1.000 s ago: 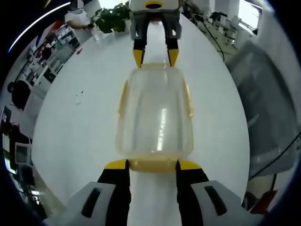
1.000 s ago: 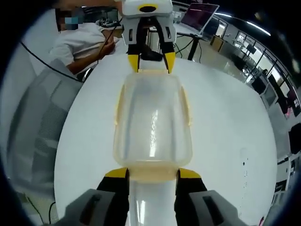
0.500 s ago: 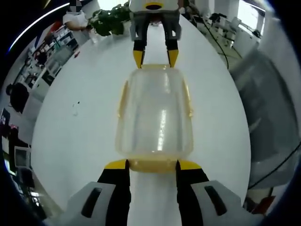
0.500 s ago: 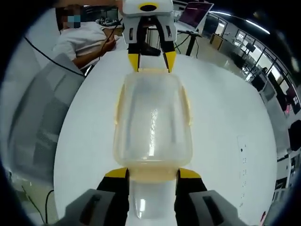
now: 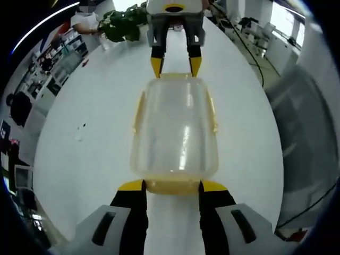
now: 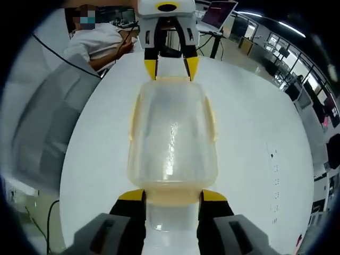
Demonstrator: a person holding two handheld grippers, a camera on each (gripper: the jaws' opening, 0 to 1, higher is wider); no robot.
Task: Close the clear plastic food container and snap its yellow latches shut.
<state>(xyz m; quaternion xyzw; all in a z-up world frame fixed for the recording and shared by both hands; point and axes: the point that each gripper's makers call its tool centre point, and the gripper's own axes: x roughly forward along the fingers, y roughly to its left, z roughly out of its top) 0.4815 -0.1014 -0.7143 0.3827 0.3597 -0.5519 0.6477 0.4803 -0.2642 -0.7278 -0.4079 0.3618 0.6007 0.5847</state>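
The clear plastic container [image 5: 175, 133] with its lid on lies lengthwise between my two grippers over the white table [image 5: 74, 159]. In the left gripper view my left gripper [image 5: 171, 186] grips the near yellow end latch [image 5: 171, 188], and the right gripper [image 5: 176, 65] clasps the far end. The right gripper view mirrors this: my right gripper [image 6: 171, 195] holds the near end latch [image 6: 172, 197] of the container [image 6: 172, 133], with the left gripper [image 6: 170, 67] at the far end. Yellow side latches [image 5: 138, 111] lie flat against the long walls.
A potted plant [image 5: 125, 24] stands at the table's far end. A grey chair [image 5: 308, 143] is beside the table. A seated person in a white shirt [image 6: 101, 42] and a laptop [image 6: 226, 13] are beyond the table's other end.
The container stays fixed between both grippers while the room behind it shifts slightly, so both hands and the container have moved together. The grips are unchanged.
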